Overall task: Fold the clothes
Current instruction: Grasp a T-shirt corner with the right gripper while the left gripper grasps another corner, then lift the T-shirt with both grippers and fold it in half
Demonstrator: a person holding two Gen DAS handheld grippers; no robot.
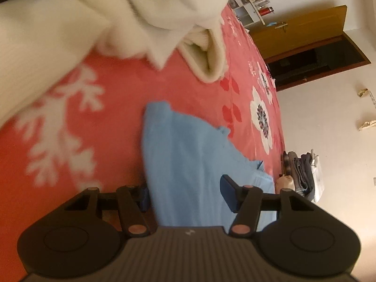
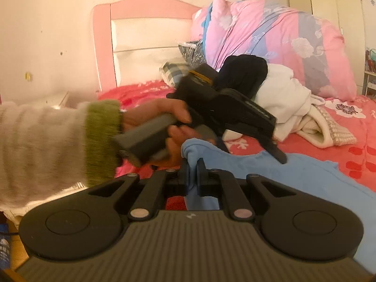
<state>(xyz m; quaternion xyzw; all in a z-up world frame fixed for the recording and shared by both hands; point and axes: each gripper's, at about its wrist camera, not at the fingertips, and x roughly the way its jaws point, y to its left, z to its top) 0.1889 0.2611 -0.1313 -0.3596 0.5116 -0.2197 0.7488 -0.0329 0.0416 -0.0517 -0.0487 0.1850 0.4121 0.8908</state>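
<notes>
A light blue garment (image 1: 188,155) lies partly folded on the red floral bedspread (image 1: 122,89). My left gripper (image 1: 185,196) is open, its fingers spread either side of the blue cloth just above it. In the right wrist view the left gripper (image 2: 279,156) is seen held by a hand over the blue garment (image 2: 293,176). My right gripper (image 2: 192,176) is shut on a bunched edge of the blue garment. A cream knitted sweater (image 1: 105,14) lies crumpled beyond it, also seen in the right wrist view (image 2: 291,103).
A pink quilt (image 2: 277,37) and a dark garment (image 2: 244,72) are piled by the pink headboard (image 2: 145,23). A stack of folded clothes (image 1: 300,174) sits past the bed's edge. A wooden door (image 1: 303,30) and shelves (image 1: 249,2) stand beyond.
</notes>
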